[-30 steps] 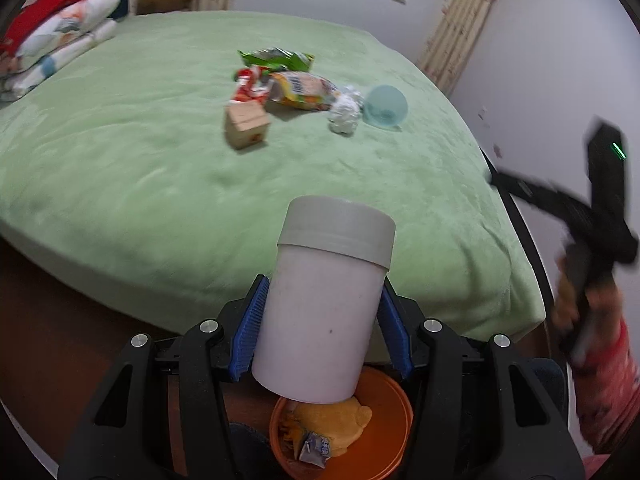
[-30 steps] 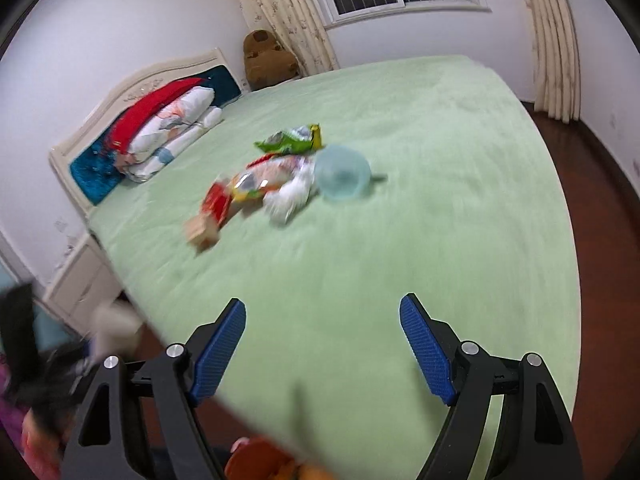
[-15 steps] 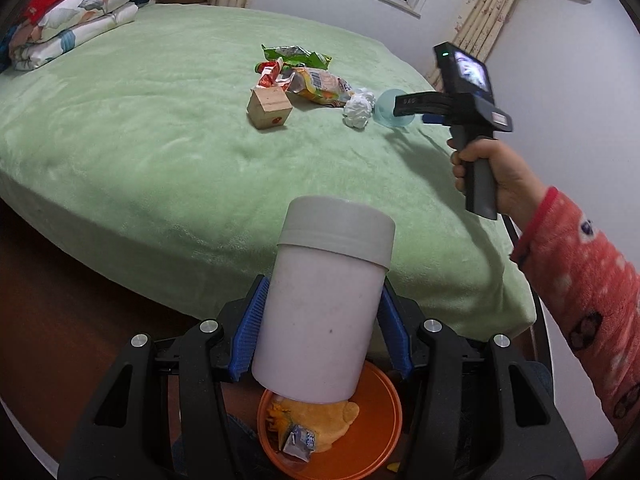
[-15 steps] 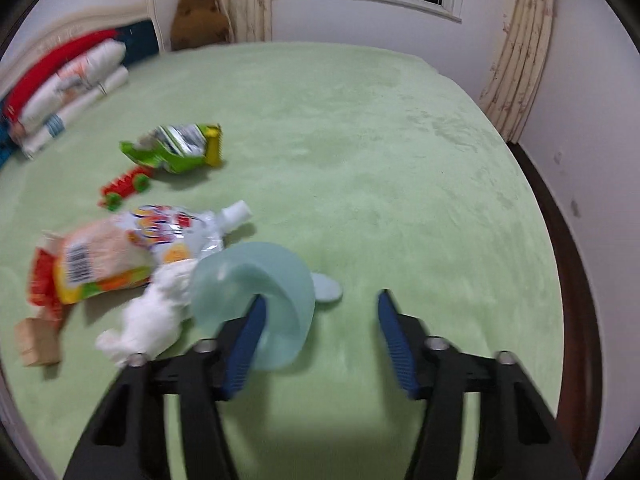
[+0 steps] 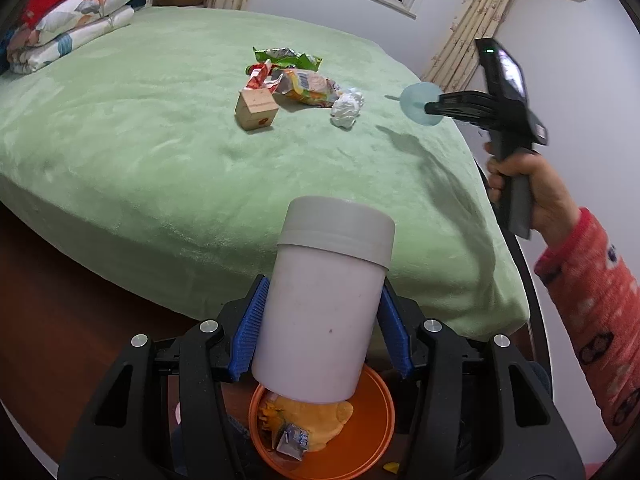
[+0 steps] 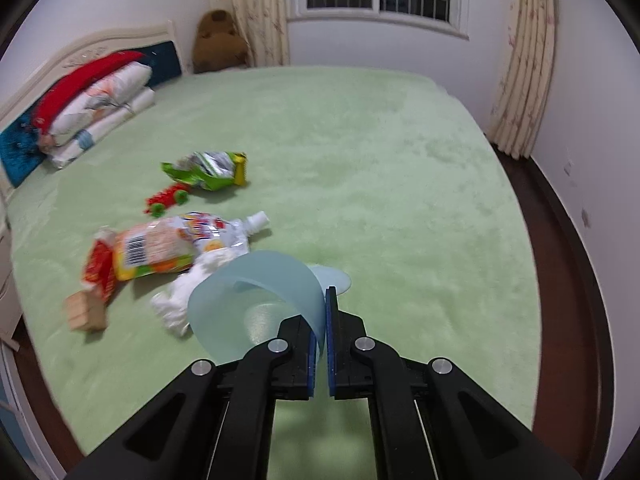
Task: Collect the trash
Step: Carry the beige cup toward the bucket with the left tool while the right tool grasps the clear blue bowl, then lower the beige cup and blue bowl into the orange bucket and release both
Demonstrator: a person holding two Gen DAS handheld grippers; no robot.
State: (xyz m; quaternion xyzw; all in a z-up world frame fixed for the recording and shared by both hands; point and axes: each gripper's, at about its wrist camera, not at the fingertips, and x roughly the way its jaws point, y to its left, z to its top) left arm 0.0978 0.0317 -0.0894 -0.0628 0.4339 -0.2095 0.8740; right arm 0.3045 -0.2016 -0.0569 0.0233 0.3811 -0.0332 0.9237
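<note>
I am holding my left gripper (image 5: 318,334) angled down over the near edge of the green bed (image 5: 132,148), its blue pads (image 5: 250,330) pressing on either side of a white canister (image 5: 326,308) with a grey lid, which is tilting away from me; beneath it an orange bin (image 5: 360,440) is sitting on the floor with yellow and silver scraps inside. My right hand (image 5: 528,184), in a red patterned sleeve (image 5: 596,312), is reaching out over the bed's right corner, gripping the dark handle with the gripper pointing toward the heap; my right gripper (image 6: 323,320) has just been closing, and its jaws are now pinching the thin wall of a pale blue plastic cup (image 6: 256,304), which is lying on its side just above the blanket. The remaining trash is lying in a cluster on the bed: a crumpled white tissue (image 6: 180,300) just beside the cup, an orange snack wrapper (image 6: 156,252) touching a spouted pouch (image 6: 224,232), a red wrapper (image 6: 98,268), a small wooden block (image 6: 84,312), and a green foil bag (image 6: 208,170) farther back.
</note>
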